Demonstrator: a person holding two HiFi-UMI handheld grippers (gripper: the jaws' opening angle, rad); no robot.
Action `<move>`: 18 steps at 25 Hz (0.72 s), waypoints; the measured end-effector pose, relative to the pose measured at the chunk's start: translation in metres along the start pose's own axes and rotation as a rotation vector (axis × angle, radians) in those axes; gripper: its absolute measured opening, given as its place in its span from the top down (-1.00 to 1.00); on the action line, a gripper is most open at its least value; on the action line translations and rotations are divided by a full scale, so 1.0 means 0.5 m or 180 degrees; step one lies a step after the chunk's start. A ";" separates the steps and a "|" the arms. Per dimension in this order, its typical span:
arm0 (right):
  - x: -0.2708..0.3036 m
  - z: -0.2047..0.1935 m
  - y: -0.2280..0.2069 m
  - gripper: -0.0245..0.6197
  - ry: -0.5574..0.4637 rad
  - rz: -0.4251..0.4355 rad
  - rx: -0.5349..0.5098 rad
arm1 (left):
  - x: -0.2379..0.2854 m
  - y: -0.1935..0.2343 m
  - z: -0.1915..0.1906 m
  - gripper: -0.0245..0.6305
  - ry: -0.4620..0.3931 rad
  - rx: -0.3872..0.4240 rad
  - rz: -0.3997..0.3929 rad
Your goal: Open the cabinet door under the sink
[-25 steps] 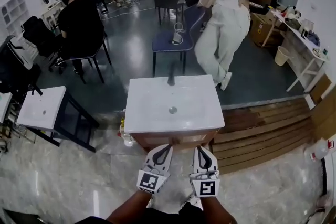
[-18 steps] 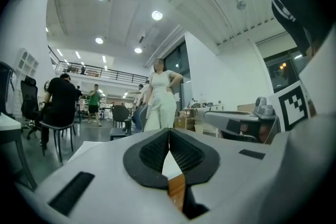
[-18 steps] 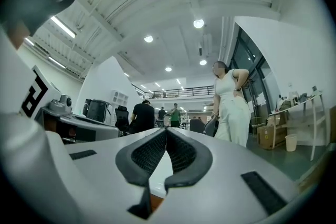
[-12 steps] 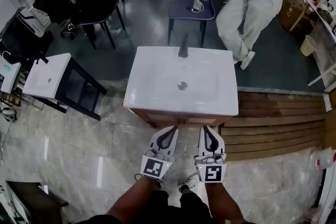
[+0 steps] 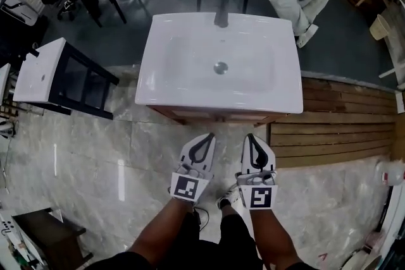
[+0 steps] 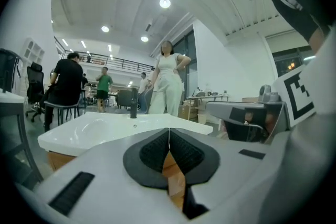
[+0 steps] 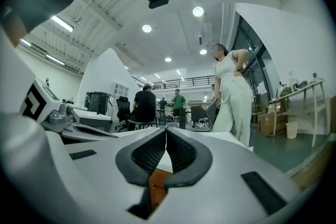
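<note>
Evidently, the left hand-held gripper (image 5: 204, 139) and the right hand-held gripper (image 5: 252, 139) were clenched empty; the cabinet door (image 5: 215, 116) ahead of them, beneath the sink (image 5: 158, 92), was not yet touched.

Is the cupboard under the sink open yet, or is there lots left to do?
Not yet. Done: nothing on the door so far; no door sticks out from the wooden cabinet front below the sink. In hand: the left gripper and right gripper point at the cabinet, both shut and empty, short of the wood. Left: reach the door, grab it and pull it open.
</note>
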State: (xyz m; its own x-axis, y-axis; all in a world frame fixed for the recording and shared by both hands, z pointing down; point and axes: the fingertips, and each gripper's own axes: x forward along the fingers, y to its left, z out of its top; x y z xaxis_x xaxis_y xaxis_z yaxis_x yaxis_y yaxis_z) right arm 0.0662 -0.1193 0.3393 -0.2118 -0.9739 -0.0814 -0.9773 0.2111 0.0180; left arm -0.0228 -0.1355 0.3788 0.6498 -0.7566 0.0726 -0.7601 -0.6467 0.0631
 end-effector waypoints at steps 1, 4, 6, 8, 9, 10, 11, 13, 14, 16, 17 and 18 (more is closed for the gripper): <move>0.000 -0.016 0.003 0.85 0.0023 0.0001 0.0007 | 0.001 -0.001 -0.017 0.85 0.0017 -0.0016 -0.0003; 0.008 -0.059 0.011 0.85 0.0031 0.0021 0.0020 | 0.005 0.004 -0.068 0.85 0.0051 -0.0056 0.0019; 0.011 -0.093 0.010 0.85 0.0049 0.0019 0.0011 | 0.006 0.012 -0.108 0.85 0.0088 -0.0087 0.0063; 0.013 -0.130 0.011 0.85 0.0080 0.0020 0.0020 | 0.010 0.020 -0.149 0.85 0.0119 -0.0097 0.0089; 0.013 -0.151 0.013 0.85 0.0105 0.0029 0.0017 | 0.014 0.024 -0.169 0.85 0.0131 -0.0091 0.0093; 0.013 -0.173 0.015 0.85 0.0128 0.0040 0.0007 | 0.019 0.029 -0.188 0.85 0.0141 -0.0091 0.0099; 0.013 -0.193 0.016 0.85 0.0151 0.0048 -0.0003 | 0.024 0.033 -0.207 0.85 0.0151 -0.0098 0.0109; 0.011 -0.232 0.017 0.85 0.0209 0.0050 -0.0002 | 0.031 0.041 -0.242 0.85 0.0182 -0.0133 0.0144; 0.011 -0.249 0.019 0.85 0.0238 0.0052 0.0004 | 0.034 0.046 -0.258 0.85 0.0202 -0.0138 0.0162; 0.015 -0.278 0.024 0.85 0.0267 0.0070 0.0002 | 0.040 0.058 -0.286 0.85 0.0238 -0.0093 0.0183; 0.020 -0.292 0.026 0.85 0.0267 0.0077 -0.0003 | 0.047 0.066 -0.297 0.85 0.0228 -0.0077 0.0194; 0.025 -0.306 0.027 0.85 0.0273 0.0078 0.0005 | 0.054 0.073 -0.306 0.85 0.0196 -0.0084 0.0213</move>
State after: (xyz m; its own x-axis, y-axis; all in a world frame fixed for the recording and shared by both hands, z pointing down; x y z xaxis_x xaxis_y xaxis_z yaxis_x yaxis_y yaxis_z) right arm 0.0504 -0.1415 0.4909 -0.2348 -0.9720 0.0046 -0.9719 0.2349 0.0174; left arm -0.0328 -0.1648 0.5352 0.5968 -0.7903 0.1386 -0.8022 -0.5914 0.0823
